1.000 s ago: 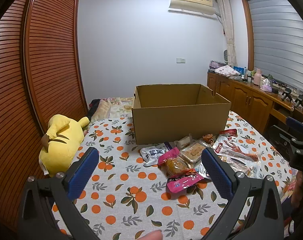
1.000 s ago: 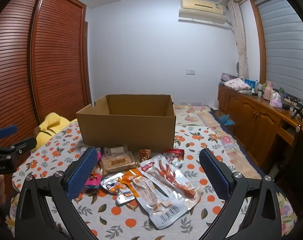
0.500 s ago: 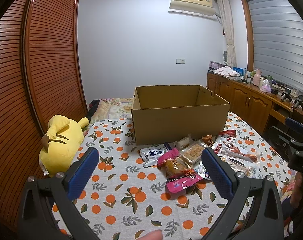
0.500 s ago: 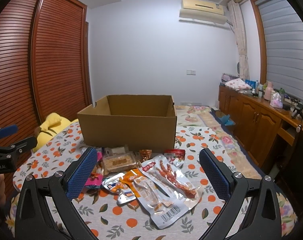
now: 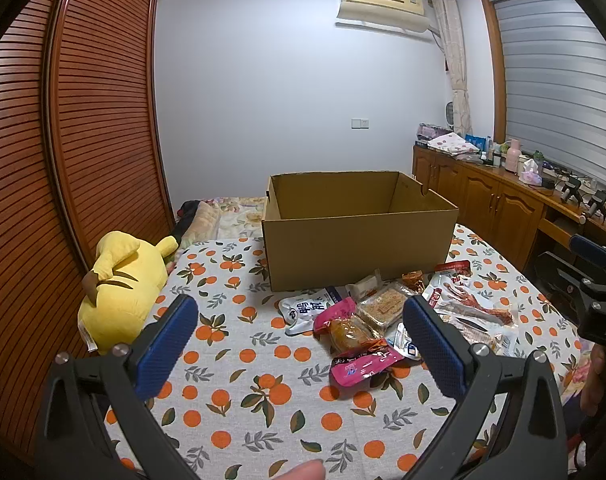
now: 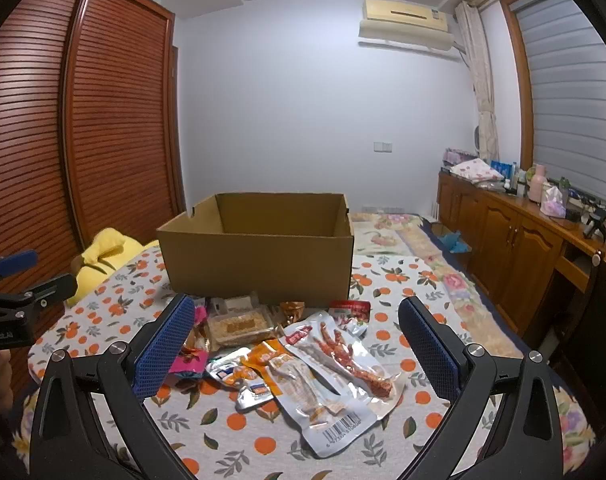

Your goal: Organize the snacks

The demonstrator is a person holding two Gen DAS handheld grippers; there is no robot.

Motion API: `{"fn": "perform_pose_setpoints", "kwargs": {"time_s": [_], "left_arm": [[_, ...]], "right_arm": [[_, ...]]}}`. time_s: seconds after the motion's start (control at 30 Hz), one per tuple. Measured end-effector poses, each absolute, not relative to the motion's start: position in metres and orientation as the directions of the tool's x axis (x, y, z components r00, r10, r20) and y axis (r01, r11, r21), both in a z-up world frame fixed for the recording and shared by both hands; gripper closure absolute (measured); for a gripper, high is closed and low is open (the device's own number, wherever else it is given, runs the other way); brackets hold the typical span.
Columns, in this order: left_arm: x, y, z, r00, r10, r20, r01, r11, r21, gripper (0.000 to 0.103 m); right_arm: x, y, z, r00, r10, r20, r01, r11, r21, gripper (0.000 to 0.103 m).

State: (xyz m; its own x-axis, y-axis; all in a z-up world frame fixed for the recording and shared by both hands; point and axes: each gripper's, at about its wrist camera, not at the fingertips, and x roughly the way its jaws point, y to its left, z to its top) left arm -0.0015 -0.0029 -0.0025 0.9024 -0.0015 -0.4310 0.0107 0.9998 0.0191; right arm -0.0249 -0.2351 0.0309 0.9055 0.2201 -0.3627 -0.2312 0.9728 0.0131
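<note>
Both grippers' jaws apart, empty, above overlapping snack packets [image 6: 303, 356] before cardboard box [image 6: 259, 256]; risk: slick film slipping, neighbours dragged along.

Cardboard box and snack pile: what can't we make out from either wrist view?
- Cardboard box floor: both views, hidden by its near wall; contents unknown.
- Pink packet: right wrist view, partly behind a tongs finger.
- Lower packets in the snack pile: both views, covered by the chicken-feet pack.
- White pouch text: left wrist view, too small.
</note>
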Motion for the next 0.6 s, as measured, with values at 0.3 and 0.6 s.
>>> {"fn": "perform_pose_setpoints", "kwargs": {"time_s": [0.3,0.6], "left_arm": [[-0.0015,-0.0024,-0.0025,0.903,-0.001,-0.431,0.010,1.000,0.018,0.000],[-0.0022,-0.0037,-0.0017,0.903,-0.002,-0.430,0.011,1.000,0.020,0.000]], "right_arm": [[-0.0249,-0.2353,0.0312,0.906,0.221,-0.361,-0.232,0.973,0.014,0.000],[-0.0251,-0.2350,0.0315,0.907,0.223,-0.358,-0.234,0.972,0.013,0.000]]}}
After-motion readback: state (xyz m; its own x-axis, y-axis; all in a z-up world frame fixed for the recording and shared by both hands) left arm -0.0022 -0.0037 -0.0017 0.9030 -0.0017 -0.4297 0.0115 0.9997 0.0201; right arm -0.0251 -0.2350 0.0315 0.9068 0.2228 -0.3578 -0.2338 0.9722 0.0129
